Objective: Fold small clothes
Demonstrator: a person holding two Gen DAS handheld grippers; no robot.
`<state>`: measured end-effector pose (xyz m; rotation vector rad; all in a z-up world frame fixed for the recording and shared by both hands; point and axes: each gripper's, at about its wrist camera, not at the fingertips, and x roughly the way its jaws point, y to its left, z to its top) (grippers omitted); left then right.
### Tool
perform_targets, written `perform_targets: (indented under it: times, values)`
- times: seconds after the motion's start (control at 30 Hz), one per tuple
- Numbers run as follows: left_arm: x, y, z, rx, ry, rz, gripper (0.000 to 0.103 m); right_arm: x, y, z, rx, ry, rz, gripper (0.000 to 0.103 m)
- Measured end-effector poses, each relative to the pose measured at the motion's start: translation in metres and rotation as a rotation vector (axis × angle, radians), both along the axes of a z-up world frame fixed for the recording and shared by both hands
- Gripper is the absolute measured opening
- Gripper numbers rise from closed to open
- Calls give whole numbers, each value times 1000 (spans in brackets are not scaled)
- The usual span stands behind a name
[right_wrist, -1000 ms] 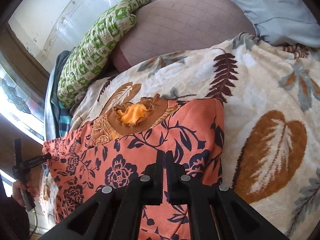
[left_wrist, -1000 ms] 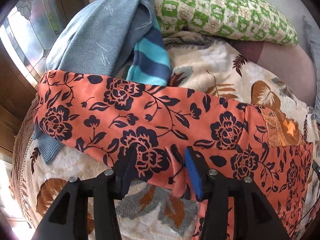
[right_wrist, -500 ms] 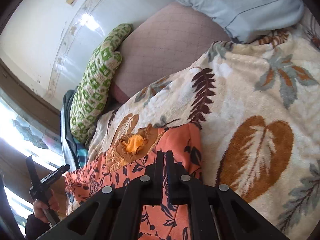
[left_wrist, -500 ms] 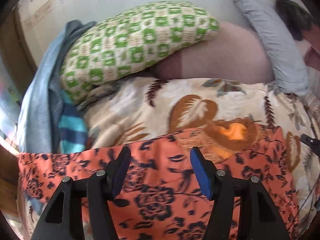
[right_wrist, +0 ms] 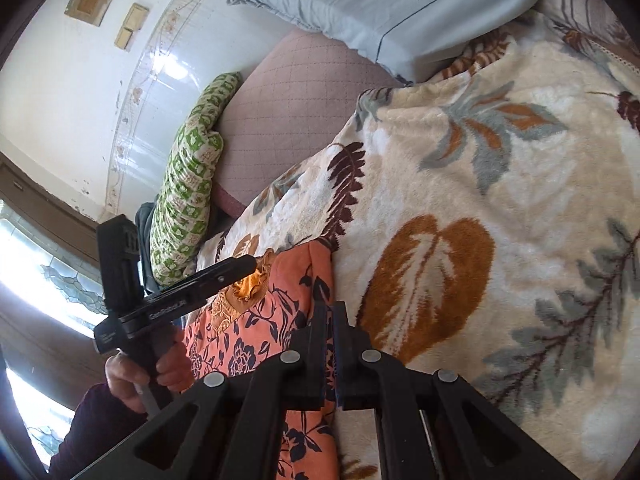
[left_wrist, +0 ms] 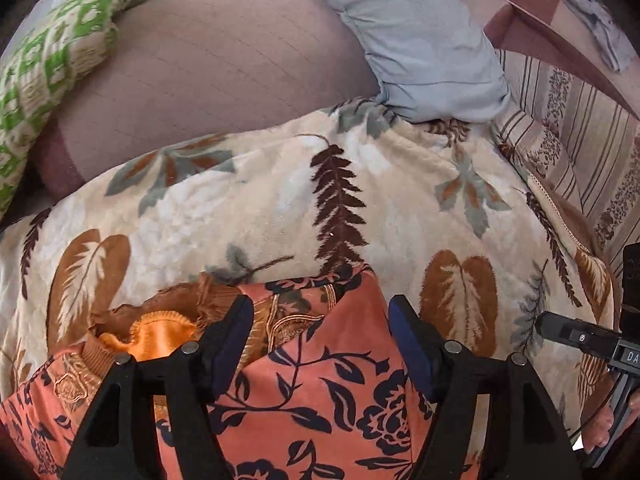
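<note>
a bed is covered by a cream blanket [left_wrist: 400, 208] printed with leaves. on the blanket an orange floral garment [left_wrist: 320, 392] is spread. at the bed's head a mauve quilted cushion [left_wrist: 208, 68], a green checked pillow [right_wrist: 188, 184] and a pale blue pillow [left_wrist: 412, 40] are laid.

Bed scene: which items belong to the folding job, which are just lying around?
In the job:
- orange floral garment
- left gripper, fingers opening over the garment
- right gripper, shut on the garment

Lying about:
- leaf-print blanket
- green checked pillow
- pink cushion
- pale blue pillow
</note>
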<state>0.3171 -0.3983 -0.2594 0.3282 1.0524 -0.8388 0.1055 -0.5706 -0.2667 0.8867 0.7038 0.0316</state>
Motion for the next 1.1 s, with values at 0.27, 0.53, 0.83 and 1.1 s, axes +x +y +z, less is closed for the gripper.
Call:
perform_targets:
  times: [0.27, 0.53, 0.83, 1.1]
  values:
    - [-9, 0, -15, -18, 65, -111, 54, 3, -20, -22, 98, -19, -53, 31]
    - [-23, -34, -12, 79, -21, -224, 3, -1, -30, -28, 108, -1, -141, 75]
    - [-21, -60, 17, 72, -100, -192, 1, 0, -25, -17, 80, -33, -95, 75]
    - [-31, 137, 46, -7, -107, 198, 59, 30, 40, -4, -12, 51, 134, 75]
